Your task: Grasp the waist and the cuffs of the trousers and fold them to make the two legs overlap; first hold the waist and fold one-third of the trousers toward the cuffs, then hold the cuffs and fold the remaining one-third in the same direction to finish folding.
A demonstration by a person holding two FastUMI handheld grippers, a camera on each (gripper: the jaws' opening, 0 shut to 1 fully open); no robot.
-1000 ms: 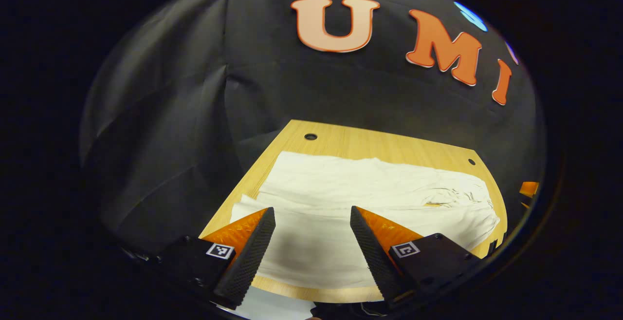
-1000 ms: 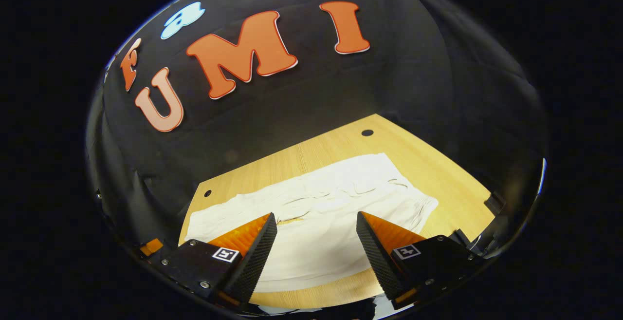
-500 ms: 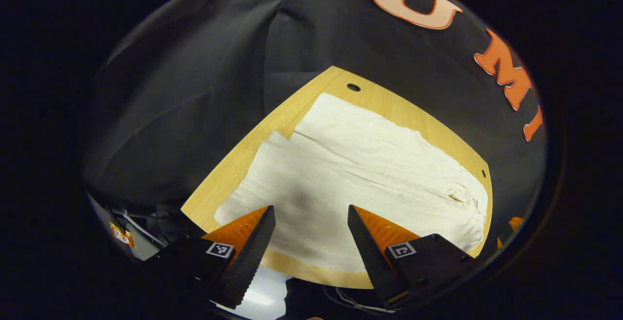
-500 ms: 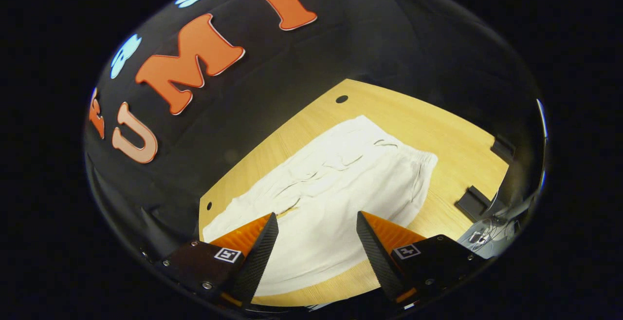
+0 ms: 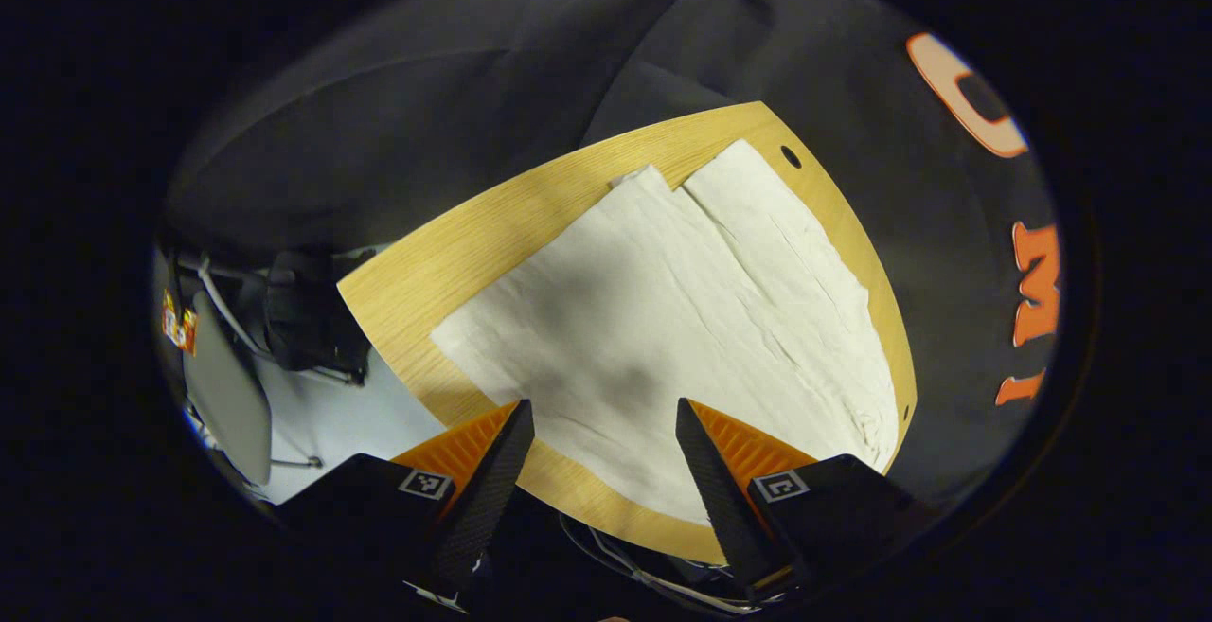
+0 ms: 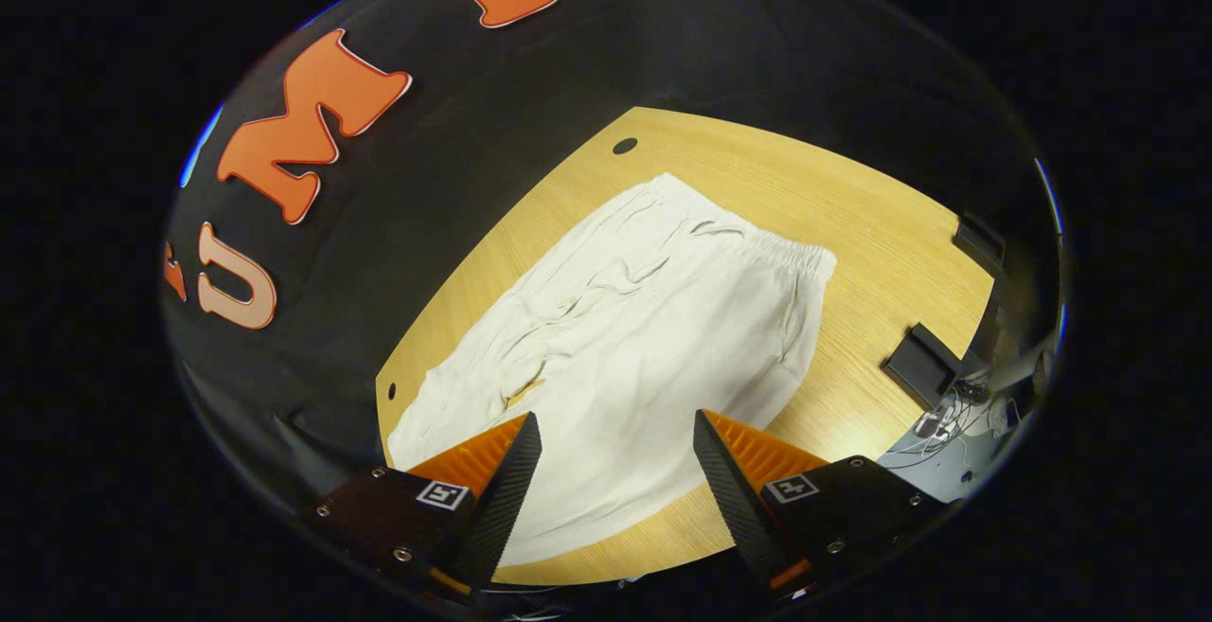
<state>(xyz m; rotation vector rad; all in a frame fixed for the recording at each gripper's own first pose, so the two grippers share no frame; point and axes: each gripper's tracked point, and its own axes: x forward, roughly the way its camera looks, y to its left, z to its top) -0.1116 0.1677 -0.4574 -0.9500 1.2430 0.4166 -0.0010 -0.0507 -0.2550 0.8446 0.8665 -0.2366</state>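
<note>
- The wooden table (image 5: 445,272) is the biggest thing; it has a light grain and small dark holes near its corners, and the black booth wall (image 5: 454,120) stands behind it.
- The white trousers (image 5: 663,319) lie flat on this table and cover most of its top. In the left gripper view the two legs lie side by side, touching, with the cuffs (image 5: 696,172) at the far end near one hole.
- In the right gripper view the trousers (image 6: 625,347) show the other end: the gathered waist (image 6: 757,243) lies at the far right, and there are wrinkles around the middle.
- Two dark brackets (image 6: 923,362) sit at the right edge of the table in the right gripper view, well apart from the cloth, with thin cables beside them.
- Beyond the table's left edge, in the left gripper view, I see a grey chair (image 5: 227,395) and some cables on a pale floor.
- The left gripper (image 5: 601,428) hangs above the near edge of the legs, its jaws spread wide and holding nothing.
- The right gripper (image 6: 615,437) hangs above the seat part of the trousers, its jaws also wide apart and empty.
</note>
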